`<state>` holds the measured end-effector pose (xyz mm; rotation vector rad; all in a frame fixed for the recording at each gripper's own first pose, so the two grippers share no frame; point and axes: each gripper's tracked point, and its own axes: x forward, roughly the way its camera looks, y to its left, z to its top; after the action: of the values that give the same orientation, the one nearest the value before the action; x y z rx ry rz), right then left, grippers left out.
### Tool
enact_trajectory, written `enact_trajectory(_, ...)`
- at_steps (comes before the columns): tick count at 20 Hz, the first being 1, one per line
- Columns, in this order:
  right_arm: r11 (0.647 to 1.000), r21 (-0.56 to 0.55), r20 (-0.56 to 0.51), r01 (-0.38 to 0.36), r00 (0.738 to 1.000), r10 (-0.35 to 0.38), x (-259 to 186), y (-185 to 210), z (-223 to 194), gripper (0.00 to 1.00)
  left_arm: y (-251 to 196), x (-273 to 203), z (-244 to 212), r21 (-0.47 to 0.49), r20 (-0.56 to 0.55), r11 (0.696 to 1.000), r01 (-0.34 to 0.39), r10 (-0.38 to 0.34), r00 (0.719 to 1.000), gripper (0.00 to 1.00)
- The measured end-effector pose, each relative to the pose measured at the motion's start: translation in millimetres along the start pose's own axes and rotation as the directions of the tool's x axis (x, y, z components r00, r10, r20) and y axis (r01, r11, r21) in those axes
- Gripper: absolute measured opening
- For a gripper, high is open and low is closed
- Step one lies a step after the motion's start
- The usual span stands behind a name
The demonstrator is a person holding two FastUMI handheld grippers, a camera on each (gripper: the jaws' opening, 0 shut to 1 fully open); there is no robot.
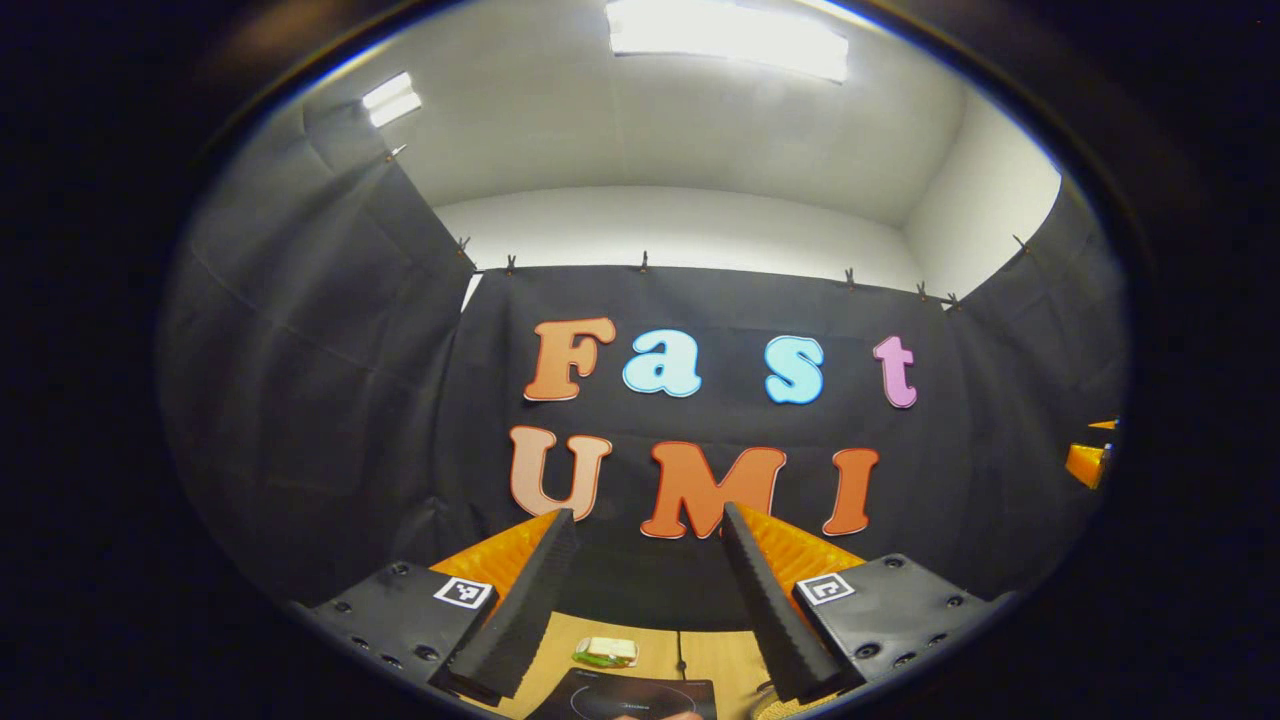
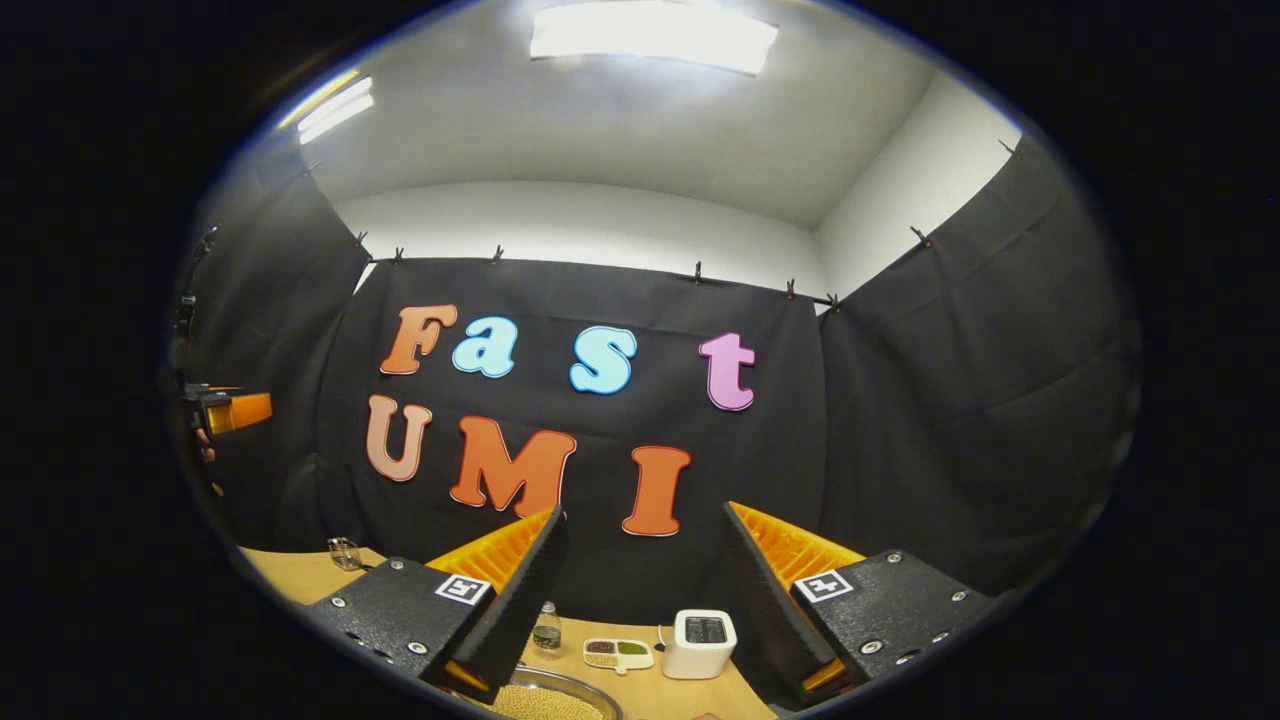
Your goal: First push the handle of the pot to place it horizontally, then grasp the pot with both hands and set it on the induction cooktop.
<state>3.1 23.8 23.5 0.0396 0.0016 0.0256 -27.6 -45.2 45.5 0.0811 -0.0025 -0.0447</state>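
Both grippers, left (image 1: 650, 590) and right (image 2: 640, 590), are hovering fingers apart, pot (image 2: 545, 700) lying below right's fingers, cooktop (image 1: 630, 697) below left's.

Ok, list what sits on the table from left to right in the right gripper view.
Clear glass → small bottle → divided dish → white box-shaped appliance.

Your left gripper (image 1: 650, 520) and right gripper (image 2: 640, 515): black textured housings, round screws, one square coded tag per side, ribbed wedge fingers (image 1: 525, 600).
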Motion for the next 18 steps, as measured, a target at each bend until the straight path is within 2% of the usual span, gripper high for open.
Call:
enact_trajectory(5,0.999,0.006,-0.040,-0.046,0.998,0.046,-3,18,-19,0.95,13,-14,11,0.014,0.037,1.000,-0.010,0.010,0.999,0.98)
enact_trajectory(8,0.997,0.020,-0.076,-0.068,0.995,0.069,-8,29,-31,0.95,18,-18,3,0.020,0.027,1.000,-0.004,0.004,1.000,0.98)
enact_trajectory(9,0.997,0.025,-0.088,-0.078,0.993,0.080,-11,32,-36,0.95,19,-18,-2,0.028,0.020,1.000,-0.005,0.005,1.000,0.95)
enact_trajectory(13,0.993,0.027,-0.138,-0.112,0.984,0.115,-22,44,-57,0.95,25,-20,-17,0.046,-0.006,0.999,-0.002,0.002,1.000,0.95)
enact_trajectory(14,0.993,0.018,-0.155,-0.121,0.980,0.122,-24,46,-65,0.95,22,-22,-22,0.046,-0.017,0.999,0.016,-0.015,1.000,0.98)
enact_trajectory(18,0.993,0.005,-0.222,-0.114,0.969,0.113,-30,42,-89,0.95,18,-24,-32,0.060,-0.035,0.998,0.037,-0.035,0.999,0.98)
